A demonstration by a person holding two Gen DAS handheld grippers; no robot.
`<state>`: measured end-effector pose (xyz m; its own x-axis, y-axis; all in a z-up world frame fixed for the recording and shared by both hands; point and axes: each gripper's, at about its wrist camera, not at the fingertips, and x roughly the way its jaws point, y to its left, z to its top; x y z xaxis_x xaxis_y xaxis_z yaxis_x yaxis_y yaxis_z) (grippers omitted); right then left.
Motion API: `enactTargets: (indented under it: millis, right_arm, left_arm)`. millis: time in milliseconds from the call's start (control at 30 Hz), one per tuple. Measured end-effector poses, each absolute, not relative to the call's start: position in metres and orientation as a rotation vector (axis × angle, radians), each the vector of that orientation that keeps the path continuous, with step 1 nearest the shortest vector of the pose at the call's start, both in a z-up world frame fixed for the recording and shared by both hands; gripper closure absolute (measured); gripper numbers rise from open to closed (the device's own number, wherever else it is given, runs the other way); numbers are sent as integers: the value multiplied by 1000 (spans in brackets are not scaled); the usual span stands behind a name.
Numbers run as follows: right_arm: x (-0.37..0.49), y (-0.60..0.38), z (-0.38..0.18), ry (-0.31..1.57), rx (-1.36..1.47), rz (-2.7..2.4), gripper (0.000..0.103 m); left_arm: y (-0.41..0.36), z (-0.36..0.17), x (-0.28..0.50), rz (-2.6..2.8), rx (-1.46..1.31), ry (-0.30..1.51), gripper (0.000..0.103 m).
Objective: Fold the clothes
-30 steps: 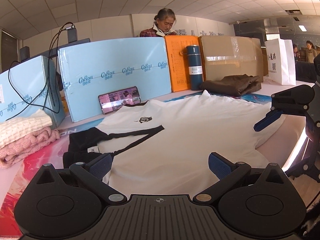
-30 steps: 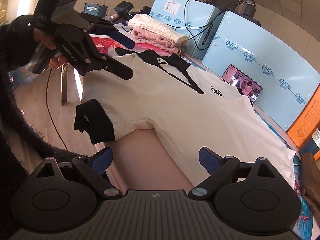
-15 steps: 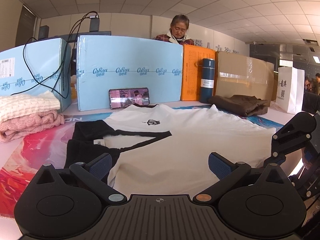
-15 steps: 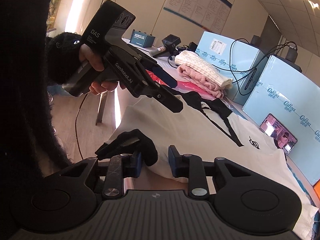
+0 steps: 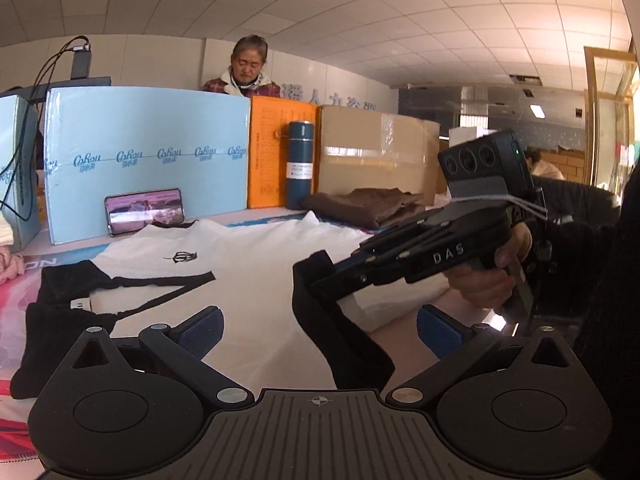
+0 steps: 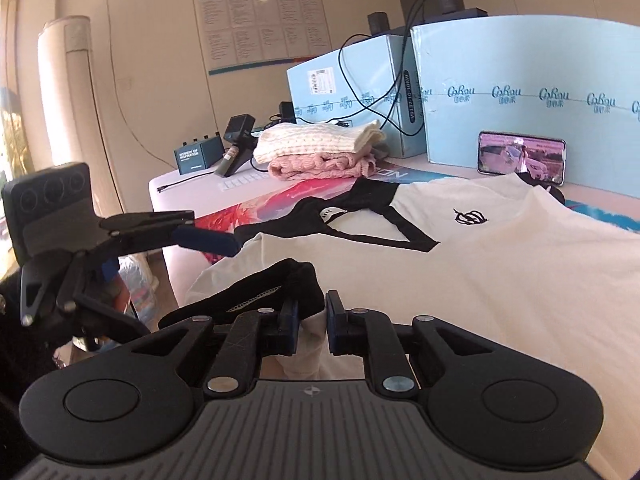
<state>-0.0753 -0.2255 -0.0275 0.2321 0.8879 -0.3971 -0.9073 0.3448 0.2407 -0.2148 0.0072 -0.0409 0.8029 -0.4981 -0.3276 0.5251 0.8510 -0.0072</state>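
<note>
Ahead of both grippers a white T-shirt (image 5: 256, 280) with black trim lies spread over the table (image 6: 188, 184), filling most of the surface in front of them. Behind it, on the far side from the grippers, a wall of light blue boxes (image 5: 144, 160), an orange box (image 5: 276, 152) and a cardboard box (image 5: 376, 152) closes off the back edge. A folded brown garment (image 5: 364, 206) lies beyond the shirt, in front of the cardboard box; folded knitwear (image 6: 316, 152) in cream and pink sits further left, beside the shirt's black sleeve (image 5: 60, 304).

The right gripper (image 6: 311, 322) has its jaws pinched on the shirt's other black sleeve cuff (image 6: 280, 284), lifted off the table at the near edge. In the left wrist view that cuff hangs down between the two grippers. The left gripper (image 5: 320, 330) is spread wide, holding nothing, above the shirt's near hem.

A blue flask (image 5: 300, 164) stands against the orange box, and a phone (image 5: 145, 211) leans on the blue one, touching the shirt's collar edge.
</note>
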Motion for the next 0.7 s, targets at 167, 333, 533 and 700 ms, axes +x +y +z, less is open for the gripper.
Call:
enactTargets:
  millis: [167, 333, 533, 700]
  right_arm:
    - [-60, -231, -31, 615, 103, 1196, 91]
    - [-58, -239, -30, 647, 194, 1199, 91]
    - [-64, -250, -26, 619, 225, 1188, 91]
    - [-74, -256, -21, 565, 157, 1195, 89]
  left_arm:
    - [-14, -58, -221, -457, 230, 299, 0]
    - [-9, -62, -222, -362, 261, 248, 2]
    - [13, -51, -216, -418, 125, 239, 78]
    - [22, -42, -211, -390, 91, 176, 100]
